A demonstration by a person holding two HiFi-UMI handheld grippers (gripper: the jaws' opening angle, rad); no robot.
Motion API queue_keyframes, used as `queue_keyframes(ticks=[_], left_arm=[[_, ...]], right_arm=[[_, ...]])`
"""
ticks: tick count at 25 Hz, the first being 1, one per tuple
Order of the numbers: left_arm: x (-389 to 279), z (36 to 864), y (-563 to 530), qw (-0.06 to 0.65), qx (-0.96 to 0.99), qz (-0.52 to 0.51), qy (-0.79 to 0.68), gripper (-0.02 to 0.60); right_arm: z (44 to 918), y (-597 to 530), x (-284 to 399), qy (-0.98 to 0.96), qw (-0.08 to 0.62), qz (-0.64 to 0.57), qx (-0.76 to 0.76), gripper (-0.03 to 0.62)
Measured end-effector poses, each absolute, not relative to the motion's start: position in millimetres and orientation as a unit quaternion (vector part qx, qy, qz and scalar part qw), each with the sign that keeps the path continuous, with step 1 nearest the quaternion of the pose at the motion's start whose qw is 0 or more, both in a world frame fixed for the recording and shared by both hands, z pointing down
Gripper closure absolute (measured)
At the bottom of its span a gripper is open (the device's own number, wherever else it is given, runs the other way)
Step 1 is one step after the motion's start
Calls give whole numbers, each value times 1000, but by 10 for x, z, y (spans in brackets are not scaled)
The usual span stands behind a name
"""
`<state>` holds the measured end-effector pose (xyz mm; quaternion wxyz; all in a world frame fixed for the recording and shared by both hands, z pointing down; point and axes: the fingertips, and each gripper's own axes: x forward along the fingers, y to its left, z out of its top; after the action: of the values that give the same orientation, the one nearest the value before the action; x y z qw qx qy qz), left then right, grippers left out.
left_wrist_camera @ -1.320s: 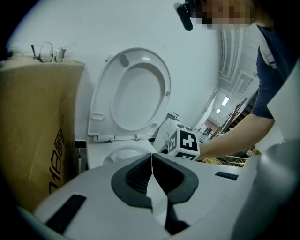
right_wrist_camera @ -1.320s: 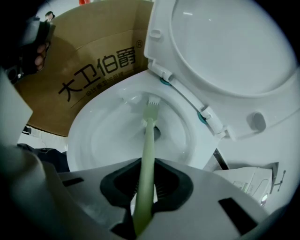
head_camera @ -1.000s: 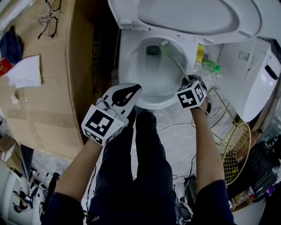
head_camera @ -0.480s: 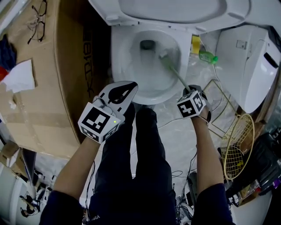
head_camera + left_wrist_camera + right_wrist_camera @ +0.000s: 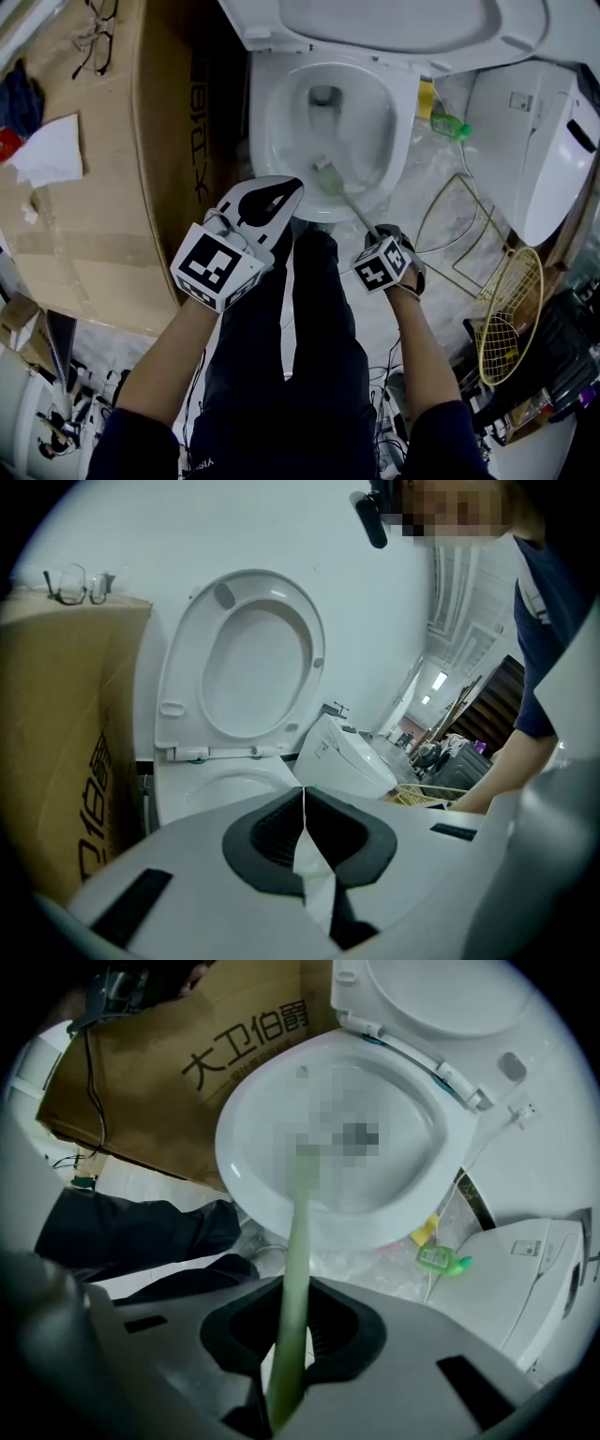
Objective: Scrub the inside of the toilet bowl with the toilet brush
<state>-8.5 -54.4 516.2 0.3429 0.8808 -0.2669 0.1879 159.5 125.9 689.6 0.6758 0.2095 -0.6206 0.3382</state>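
Note:
The white toilet bowl (image 5: 262,131) stands open with its seat and lid (image 5: 403,23) raised. A pale green toilet brush (image 5: 325,175) has its head against the near front wall inside the bowl. Its handle (image 5: 298,1241) runs back to my right gripper (image 5: 373,234), which is shut on it just in front of the bowl's rim (image 5: 239,1162). My left gripper (image 5: 284,190) hovers at the bowl's near left edge, above the person's dark trousers, with its jaws closed and nothing between them (image 5: 303,803).
A tall cardboard box (image 5: 84,169) stands tight against the toilet's left, with glasses (image 5: 98,42) on top. Right of the bowl are a green bottle (image 5: 450,125), a second white toilet unit (image 5: 534,150), a gold wire rack (image 5: 487,281) and floor cables.
My right gripper has drawn back toward the person and leftward. The brush head slid from the bowl's far right side to its near front wall. The left gripper has barely moved.

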Motion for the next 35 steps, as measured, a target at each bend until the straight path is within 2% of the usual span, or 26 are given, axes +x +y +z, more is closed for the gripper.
queue_keyframes(ticks=[7, 12, 28, 35], left_arm=[[-247, 5117, -573, 347, 876, 177, -286, 549], [-363, 5057, -651, 347, 874, 163, -299, 549], [-409, 5131, -765, 355, 870, 166, -299, 549], [-317, 5181, -796, 358, 870, 174, -291, 550]], right_arm=[[6922, 878, 820, -670, 636, 323, 206, 539], [6917, 345, 650, -684, 625, 299, 230, 539], [6932, -622, 886, -688, 630, 234, 274, 540], [6933, -800, 1255, -670, 636, 237, 301, 540]])
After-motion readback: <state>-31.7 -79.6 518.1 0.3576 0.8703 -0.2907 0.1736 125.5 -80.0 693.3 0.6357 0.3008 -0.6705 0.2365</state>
